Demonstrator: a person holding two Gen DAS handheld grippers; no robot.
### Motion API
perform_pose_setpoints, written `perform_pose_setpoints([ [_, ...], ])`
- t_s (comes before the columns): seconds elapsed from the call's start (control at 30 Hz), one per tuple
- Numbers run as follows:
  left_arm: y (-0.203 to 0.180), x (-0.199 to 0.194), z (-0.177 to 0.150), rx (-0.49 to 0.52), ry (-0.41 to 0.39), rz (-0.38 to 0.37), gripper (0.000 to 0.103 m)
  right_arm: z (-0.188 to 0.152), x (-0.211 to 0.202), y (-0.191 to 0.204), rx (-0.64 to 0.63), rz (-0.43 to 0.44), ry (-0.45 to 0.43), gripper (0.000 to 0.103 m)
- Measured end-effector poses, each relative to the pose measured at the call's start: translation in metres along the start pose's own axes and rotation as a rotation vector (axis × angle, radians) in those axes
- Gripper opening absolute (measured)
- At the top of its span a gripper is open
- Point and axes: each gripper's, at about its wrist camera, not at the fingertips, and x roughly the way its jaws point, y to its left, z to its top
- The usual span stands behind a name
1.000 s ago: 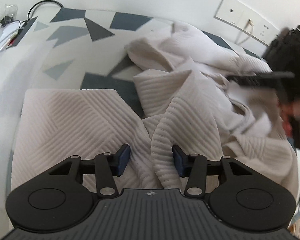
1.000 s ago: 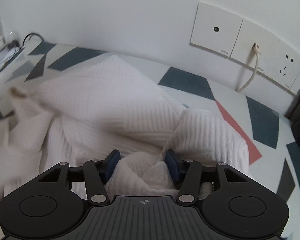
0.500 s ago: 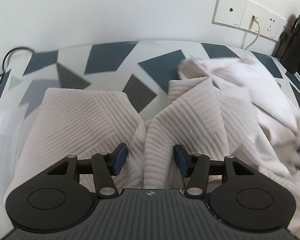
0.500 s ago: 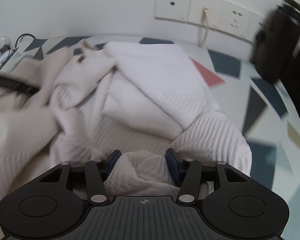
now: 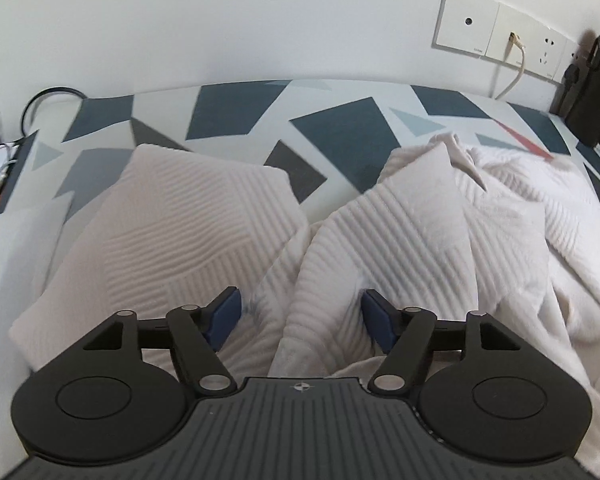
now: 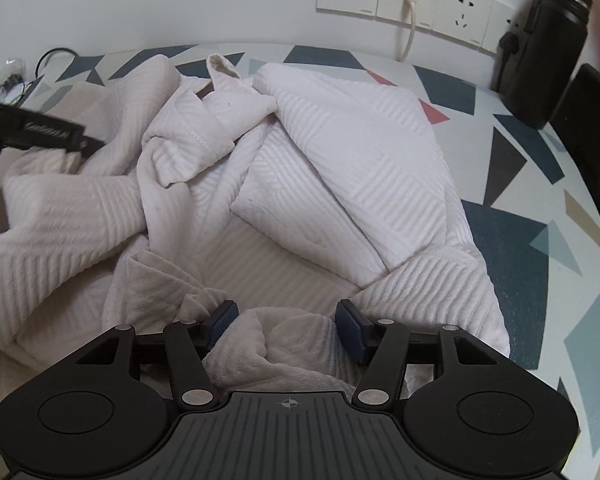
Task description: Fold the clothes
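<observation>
Right now the left gripper point(image 5: 298, 314) has its blue fingers point(image 5: 224, 312) spread wide, low in the middle of its picture. White cloth bunches up between them, but the fingers do not pinch it. The right gripper point(image 6: 286, 322) is spread wide too, with a soft lump of cloth sitting between its fingers point(image 6: 352, 324). I cannot tell if they touch it.

The cloth is one big white ribbed garment point(image 6: 340, 160). It lies on the counter point(image 5: 340, 132), which has blue and grey shapes on it. In the left picture, one flat part point(image 5: 180, 220) lies smooth at centre left. The rest, toward the right, is still crumpled. In the right picture a flap is laid over the middle, and a twisted bit pokes up at upper centre.

So the folding looks only partly done. I think the messy parts still need smoothing and folding.

A black bottle point(image 6: 548, 48) stands at the upper right.
</observation>
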Motion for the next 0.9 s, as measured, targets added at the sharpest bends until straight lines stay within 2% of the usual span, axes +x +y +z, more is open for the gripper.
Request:
perform_pose_setpoints([
  [0.1,0.005,-0.018,-0.011,-0.007,-0.007,-0.011,0.072,0.003,0.002,-0.004,0.009,0.010,0.001,0.056],
  [0.2,0.016,-0.045,-0.022,-0.055,-0.032,-0.062,0.084,0.009,0.003,-0.017,0.069,0.054,0.010,0.059],
  [0.27,0.031,-0.068,-0.026,-0.138,-0.072,-0.096,0.089,0.014,0.001,-0.029,0.130,0.092,0.011,0.065],
  [0.3,0.039,-0.080,-0.028,-0.180,-0.092,-0.112,0.089,0.016,-0.003,-0.037,0.168,0.116,-0.003,0.071],
  [0.37,0.056,-0.096,-0.034,-0.242,-0.123,-0.091,0.092,0.025,-0.015,-0.052,0.226,0.151,-0.062,0.078],
  [0.47,0.081,-0.120,-0.051,-0.320,-0.179,0.012,0.091,0.042,-0.037,-0.073,0.283,0.168,-0.164,0.083],
  [0.53,0.103,-0.139,-0.065,-0.428,-0.242,0.008,0.092,0.054,-0.054,-0.086,0.308,0.165,-0.236,0.088],
  [0.57,0.114,-0.148,-0.072,-0.484,-0.270,0.001,0.092,0.061,-0.063,-0.093,0.315,0.149,-0.274,0.089],
  [0.63,0.129,-0.167,-0.080,-0.562,-0.317,0.039,0.092,0.074,-0.080,-0.104,0.319,0.098,-0.348,0.098],
  [0.7,0.135,-0.184,-0.081,-0.558,-0.362,0.113,0.095,0.086,-0.097,-0.111,0.274,-0.018,-0.441,0.101],
  [0.8,0.136,-0.201,-0.070,-0.473,-0.387,0.244,0.098,0.104,-0.118,-0.115,0.180,-0.148,-0.549,0.102],
  [0.87,0.141,-0.209,-0.060,-0.449,-0.402,0.254,0.098,0.117,-0.131,-0.120,0.162,-0.155,-0.596,0.102],
  [0.9,0.141,-0.214,-0.054,-0.436,-0.418,0.236,0.098,0.124,-0.138,-0.123,0.166,-0.139,-0.616,0.102],
])
